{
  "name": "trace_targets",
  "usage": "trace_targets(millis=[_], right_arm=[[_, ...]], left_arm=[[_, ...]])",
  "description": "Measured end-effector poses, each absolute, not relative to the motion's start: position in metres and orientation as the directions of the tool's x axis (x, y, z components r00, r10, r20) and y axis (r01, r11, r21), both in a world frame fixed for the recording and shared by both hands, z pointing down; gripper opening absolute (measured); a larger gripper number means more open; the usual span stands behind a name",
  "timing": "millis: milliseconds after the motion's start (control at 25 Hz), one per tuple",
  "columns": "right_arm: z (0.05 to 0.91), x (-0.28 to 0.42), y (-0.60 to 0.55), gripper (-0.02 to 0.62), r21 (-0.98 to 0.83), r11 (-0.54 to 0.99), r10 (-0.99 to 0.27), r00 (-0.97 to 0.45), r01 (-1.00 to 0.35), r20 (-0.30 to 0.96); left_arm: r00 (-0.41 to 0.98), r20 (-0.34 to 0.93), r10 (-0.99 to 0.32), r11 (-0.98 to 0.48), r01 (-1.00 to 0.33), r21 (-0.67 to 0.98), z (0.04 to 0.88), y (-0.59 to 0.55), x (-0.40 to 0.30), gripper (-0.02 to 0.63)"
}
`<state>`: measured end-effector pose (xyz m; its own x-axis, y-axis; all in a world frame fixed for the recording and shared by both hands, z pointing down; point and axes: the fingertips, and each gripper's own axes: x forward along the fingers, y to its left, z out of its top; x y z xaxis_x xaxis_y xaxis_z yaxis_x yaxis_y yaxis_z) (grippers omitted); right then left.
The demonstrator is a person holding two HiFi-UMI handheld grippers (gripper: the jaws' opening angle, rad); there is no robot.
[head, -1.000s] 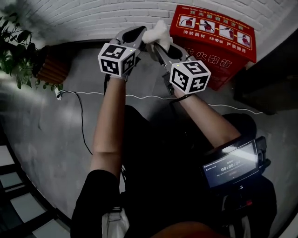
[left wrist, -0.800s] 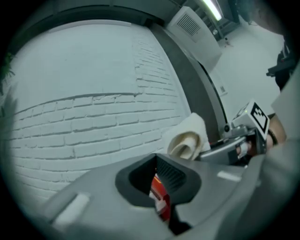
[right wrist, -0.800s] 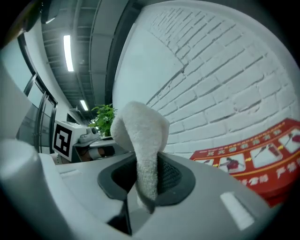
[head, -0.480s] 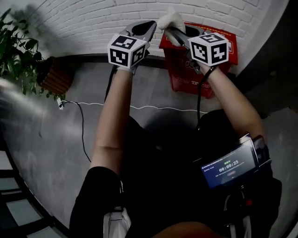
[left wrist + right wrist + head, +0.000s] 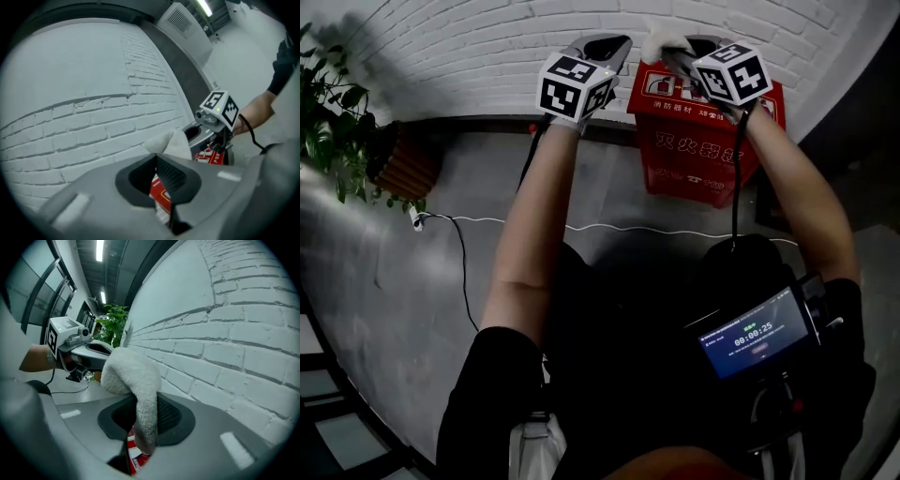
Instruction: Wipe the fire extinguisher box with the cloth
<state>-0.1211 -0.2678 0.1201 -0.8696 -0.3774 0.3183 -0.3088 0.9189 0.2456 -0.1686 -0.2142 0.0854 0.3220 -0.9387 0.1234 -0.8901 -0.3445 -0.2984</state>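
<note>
A white brick wall [image 5: 469,47] ran across the far side, above a grey floor [image 5: 394,281]. The red fire extinguisher box [image 5: 698,155] stood on that floor at the far right, its back against the wall and its printed top and front facing the person. At the far left a leafy plant [image 5: 328,122] stood beside a brown ribbed pot [image 5: 398,155]. Both of the person's forearms reached forward toward the wall. The right gripper [image 5: 140,420] was clenched on a white cloth [image 5: 133,378], which bulged out past its jaws and hung over the far left part of the box's top, close to the wall; whether the cloth touched the box could not be told. The left gripper [image 5: 156,161], just left of it, had its jaws closed together with nothing between them. Near the person's waist at the right, a small lit screen [image 5: 755,333] showed. A thin white cable [image 5: 609,228] trailed across the floor.
</note>
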Motion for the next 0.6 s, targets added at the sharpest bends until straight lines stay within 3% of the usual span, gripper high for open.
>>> trace_targets(millis=[600], right_arm=[[0.211, -0.157, -0.323, 0.084, 0.33, 0.935, -0.321, -0.701, -0.129, 0.637]], left_arm=[[0.306, 0.248, -0.919, -0.37, -0.887, -0.277, 0.162, -0.27, -0.181, 0.0]])
